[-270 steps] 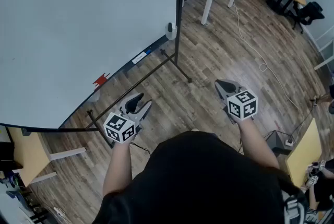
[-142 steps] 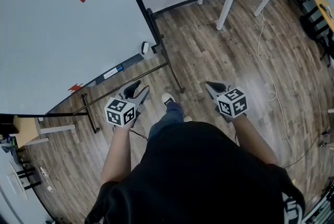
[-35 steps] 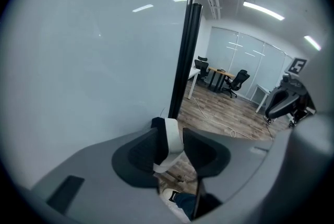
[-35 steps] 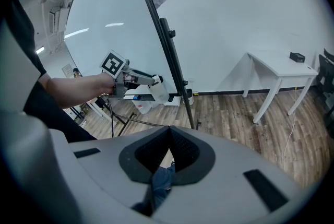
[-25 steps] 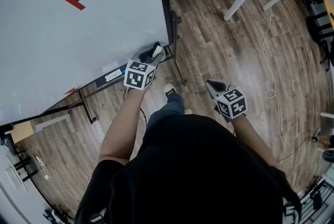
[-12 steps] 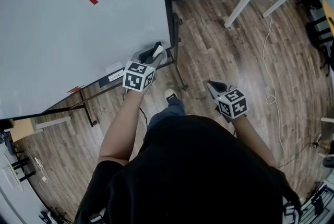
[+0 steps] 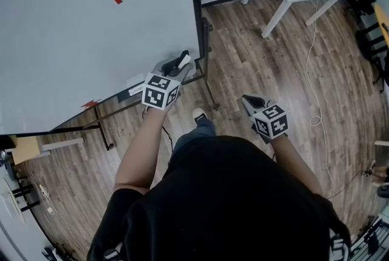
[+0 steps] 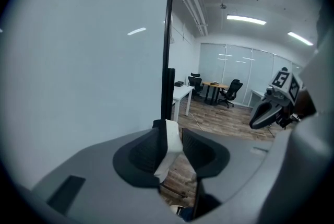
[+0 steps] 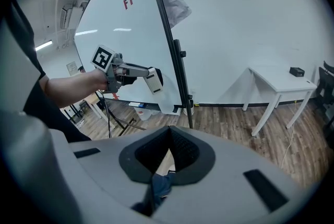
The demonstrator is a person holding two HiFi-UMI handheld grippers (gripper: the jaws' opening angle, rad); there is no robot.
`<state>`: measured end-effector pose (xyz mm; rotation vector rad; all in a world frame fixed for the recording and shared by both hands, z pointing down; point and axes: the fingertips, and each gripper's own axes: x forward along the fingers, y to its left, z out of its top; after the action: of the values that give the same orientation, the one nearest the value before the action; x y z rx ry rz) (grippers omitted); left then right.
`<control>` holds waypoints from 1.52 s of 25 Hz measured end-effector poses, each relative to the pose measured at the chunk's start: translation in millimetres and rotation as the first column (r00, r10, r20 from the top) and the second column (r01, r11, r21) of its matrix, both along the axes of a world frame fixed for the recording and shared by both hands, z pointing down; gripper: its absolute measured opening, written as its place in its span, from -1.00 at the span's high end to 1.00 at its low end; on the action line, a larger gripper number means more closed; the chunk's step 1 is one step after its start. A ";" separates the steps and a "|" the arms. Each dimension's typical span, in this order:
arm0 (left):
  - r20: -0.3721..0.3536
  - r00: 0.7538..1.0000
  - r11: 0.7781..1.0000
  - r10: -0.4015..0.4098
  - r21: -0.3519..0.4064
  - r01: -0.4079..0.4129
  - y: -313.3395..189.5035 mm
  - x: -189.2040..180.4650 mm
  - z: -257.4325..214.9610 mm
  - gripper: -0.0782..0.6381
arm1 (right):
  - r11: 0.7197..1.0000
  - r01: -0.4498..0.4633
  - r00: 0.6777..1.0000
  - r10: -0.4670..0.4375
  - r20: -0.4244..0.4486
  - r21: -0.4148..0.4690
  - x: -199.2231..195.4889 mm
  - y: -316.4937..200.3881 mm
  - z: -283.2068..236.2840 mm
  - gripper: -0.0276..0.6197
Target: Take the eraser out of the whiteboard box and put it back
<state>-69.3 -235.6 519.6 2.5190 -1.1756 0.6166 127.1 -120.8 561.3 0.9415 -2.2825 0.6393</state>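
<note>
1. Closest to us, the right gripper [image 7: 250, 101] hangs low by our side, over the wood floor [image 7: 261, 59]. Its jaws are pressed together and there is nothing in them. It is about where it was a second ago.
2. A bit farther out, the left gripper [image 7: 180, 63] is held up by the bottom right corner of the whiteboard [image 7: 91, 41]. Its jaws are closed tight on the eraser [image 8: 168, 137], a white block with a dark back.
3. The eraser sticks out past the jaw tips, tilted, in the air. It is just beside the board's right edge and touches nothing else.
4. What has changed: about ten seconds ago both grippers hung low and well away from the board, and the left one held nothing. We have since walked up to the board, and the left one came up with the eraser. In the last second it has hardly moved.
5. In the right gripper view, a white thing [image 9: 166, 104] sits at the board's bottom edge near the pole, just below the eraser. We think it is the whiteboard box.
6. So we think the first half of the job is done, because the eraser is out of the box. Next we would lower it straight down into the box and open the left jaws.
</note>
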 end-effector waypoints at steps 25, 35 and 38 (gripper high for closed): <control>0.014 0.998 0.998 -0.059 -0.022 0.059 53.6 -24.6 3.2 0.38 | 0.999 -0.004 1.000 0.003 0.007 0.054 10.3 18.9 -18.9 0.93; 0.007 0.997 0.996 -0.079 -0.034 0.080 59.6 -34.1 6.3 0.38 | 0.998 0.004 1.000 -0.005 0.008 0.059 6.9 19.0 -19.1 0.93; 0.006 0.997 0.996 -0.080 -0.033 0.080 59.6 -34.0 5.9 0.38 | 0.998 0.006 1.000 -0.006 0.006 0.056 6.6 19.1 -18.9 0.93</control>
<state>-103.4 -176.0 525.5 2.4312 -1.2500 0.6165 133.7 -101.6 542.4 0.9601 -2.3185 0.5792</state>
